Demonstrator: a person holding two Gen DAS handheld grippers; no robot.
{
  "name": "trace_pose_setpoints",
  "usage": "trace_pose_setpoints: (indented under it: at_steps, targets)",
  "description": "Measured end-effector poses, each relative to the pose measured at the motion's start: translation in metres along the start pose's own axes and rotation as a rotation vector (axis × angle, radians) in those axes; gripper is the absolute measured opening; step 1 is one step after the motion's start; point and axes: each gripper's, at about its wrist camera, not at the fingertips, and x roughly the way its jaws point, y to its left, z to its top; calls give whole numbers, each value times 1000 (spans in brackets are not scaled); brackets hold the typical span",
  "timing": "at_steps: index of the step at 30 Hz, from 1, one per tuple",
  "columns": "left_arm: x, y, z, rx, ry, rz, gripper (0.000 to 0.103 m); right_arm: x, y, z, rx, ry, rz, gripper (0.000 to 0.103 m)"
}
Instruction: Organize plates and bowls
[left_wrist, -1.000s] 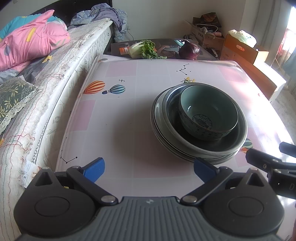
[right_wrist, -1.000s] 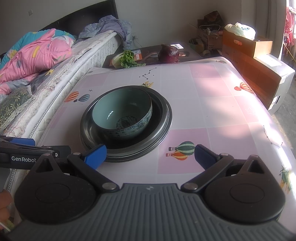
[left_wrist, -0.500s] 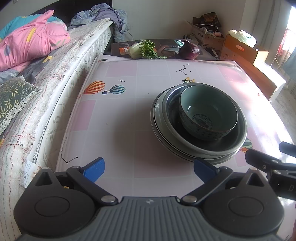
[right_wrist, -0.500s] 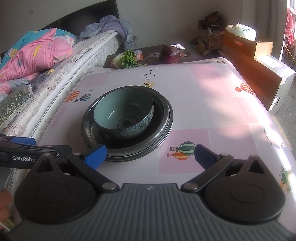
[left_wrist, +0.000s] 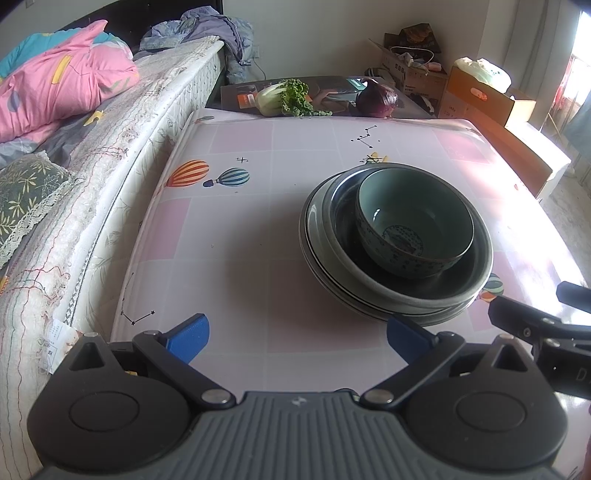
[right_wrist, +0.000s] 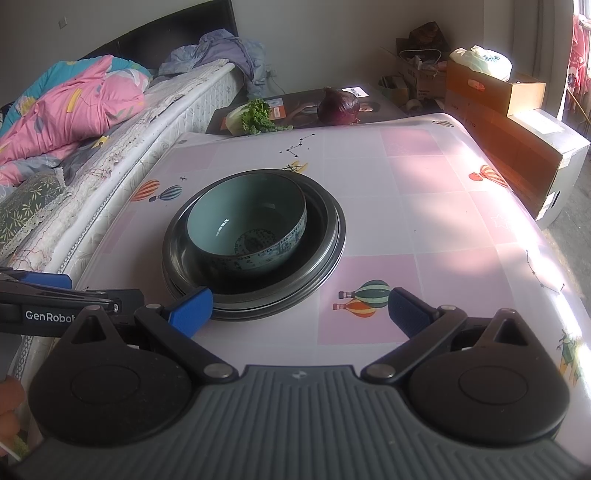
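Observation:
A blue-green patterned bowl (left_wrist: 413, 229) sits inside a stack of dark grey-green plates (left_wrist: 321, 236) on the pink checked table. The bowl (right_wrist: 247, 229) and plates (right_wrist: 332, 236) also show in the right wrist view. My left gripper (left_wrist: 295, 332) is open and empty, just short of the stack's near left side. My right gripper (right_wrist: 299, 308) is open and empty at the stack's near edge; its left blue pad (right_wrist: 190, 308) is close to the plate rim. Each gripper shows at the edge of the other's view.
A bed (left_wrist: 92, 147) with a pink quilt runs along the table's left edge. A leafy vegetable (left_wrist: 284, 98) and a red cabbage (left_wrist: 376, 98) lie on a dark surface beyond the far edge. Cardboard boxes (right_wrist: 517, 122) stand to the right.
Both grippers have stayed nearly still; the right one has shifted very slightly. The bowl and plates have not moved.

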Motion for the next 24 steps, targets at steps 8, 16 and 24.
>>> trace_pose_setpoints:
  at_steps: [8,16,24]
  targets:
    - [0,0,0,0,1,-1,103,0,0,0,0,0,0,102]
    - [-1,-1,1,1,3,-1,103,0,0,0,0,0,1,102]
    - [-1,-1,1,1,3,-2,103,1,-1,-3,1,3,2,102]
